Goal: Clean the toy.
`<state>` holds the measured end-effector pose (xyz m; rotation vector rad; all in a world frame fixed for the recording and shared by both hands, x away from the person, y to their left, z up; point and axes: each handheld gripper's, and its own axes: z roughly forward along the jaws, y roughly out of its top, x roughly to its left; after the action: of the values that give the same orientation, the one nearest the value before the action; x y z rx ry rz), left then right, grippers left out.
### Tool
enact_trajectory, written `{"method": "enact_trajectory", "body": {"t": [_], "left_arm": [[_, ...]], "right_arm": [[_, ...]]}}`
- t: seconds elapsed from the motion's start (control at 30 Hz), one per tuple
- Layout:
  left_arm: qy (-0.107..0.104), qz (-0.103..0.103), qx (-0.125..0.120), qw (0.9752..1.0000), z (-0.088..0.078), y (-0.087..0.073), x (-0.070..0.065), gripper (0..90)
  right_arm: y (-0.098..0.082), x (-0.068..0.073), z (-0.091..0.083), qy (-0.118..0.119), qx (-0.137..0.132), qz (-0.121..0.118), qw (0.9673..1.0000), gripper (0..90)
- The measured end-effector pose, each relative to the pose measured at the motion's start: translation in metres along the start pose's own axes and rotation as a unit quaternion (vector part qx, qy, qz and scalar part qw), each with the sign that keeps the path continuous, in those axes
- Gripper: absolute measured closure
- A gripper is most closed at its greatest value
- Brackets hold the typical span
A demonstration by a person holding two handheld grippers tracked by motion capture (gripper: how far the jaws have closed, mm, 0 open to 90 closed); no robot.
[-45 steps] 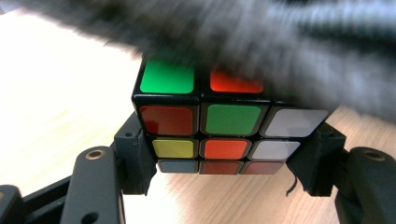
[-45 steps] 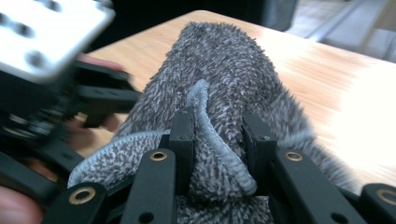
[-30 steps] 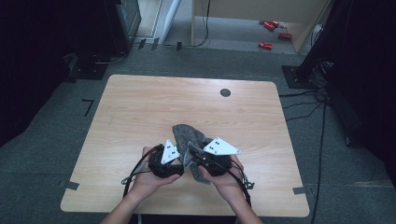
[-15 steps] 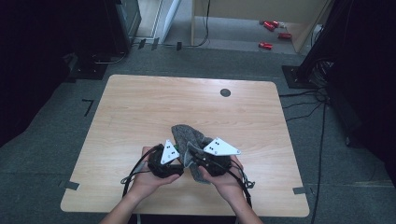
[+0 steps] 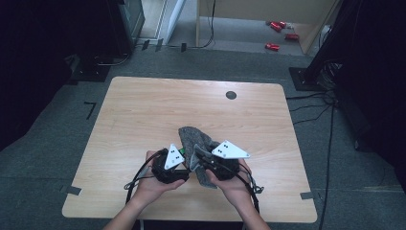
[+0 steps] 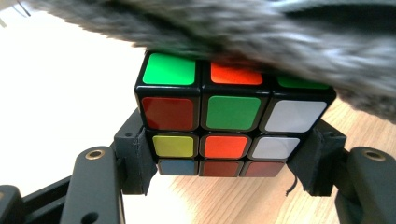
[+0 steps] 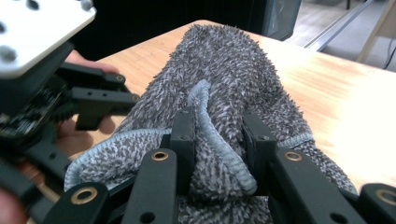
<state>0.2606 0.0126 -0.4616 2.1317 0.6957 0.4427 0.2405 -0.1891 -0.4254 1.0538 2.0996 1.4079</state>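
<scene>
Hands meet near the front edge of the pale wooden worktop (image 5: 143, 110); the left tool (image 6: 223, 154) is clamped on a colourful plastic puzzle cube (image 6: 219, 119), its black jaws pressing the cube's two sides; a shaggy grey microfibre cloth (image 7: 233, 84) lies draped over the cube's top; the right tool (image 7: 219, 144) pinches a bunched fold of that cloth by its pale hemmed edge; both tools sit close together, just above the worktop.
</scene>
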Motion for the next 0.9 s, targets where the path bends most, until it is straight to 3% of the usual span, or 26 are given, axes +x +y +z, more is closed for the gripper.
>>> {"method": "enact_trajectory", "body": {"t": [0.13, 0.2, 0.33, 0.43, 0.57, 0.67, 0.8, 0.9], "left_arm": [[-0.003, 0.006, 0.008, 0.9999, 0.004, -0.001, -0.007, 34.8], [-0.003, 0.013, 0.007, 0.9999, 0.005, 0.0, -0.011, 34.9], [-0.005, 0.017, 0.004, 0.9998, 0.003, 0.001, -0.009, 34.9], [0.001, 0.009, 0.004, 0.9999, 0.002, -0.001, -0.003, 34.8], [0.003, 0.001, 0.01, 0.9999, 0.005, -0.003, -0.004, 34.8], [0.001, 0.009, 0.009, 0.9999, 0.006, -0.002, -0.011, 34.8], [-0.001, 0.015, 0.001, 0.9999, 0.003, 0.001, -0.012, 34.8], [0.004, 0.007, 0.0, 1.0, 0.001, 0.001, -0.005, 34.8]], "right_arm": [[0.0, 0.015, 0.004, 0.025, 0.012, -0.02, 0.9994, 72.4], [0.0, 0.019, 0.005, 0.024, 0.013, -0.026, 0.9993, 72.1], [0.001, 0.008, 0.005, 0.01, 0.005, -0.005, 0.9999, 71.3], [0.0, 0.002, 0.001, 0.002, 0.009, 0.002, 1.0, 72.7], [0.0, 0.016, 0.003, 0.01, 0.026, -0.018, 0.9995, 73.9], [0.0, 0.023, 0.006, 0.016, 0.025, -0.028, 0.9992, 73.5], [0.002, 0.011, 0.004, 0.007, 0.011, -0.004, 0.9999, 72.8], [0.001, 0.005, 0.0, -0.008, 0.008, 0.008, 0.9999, 73.1]]}}
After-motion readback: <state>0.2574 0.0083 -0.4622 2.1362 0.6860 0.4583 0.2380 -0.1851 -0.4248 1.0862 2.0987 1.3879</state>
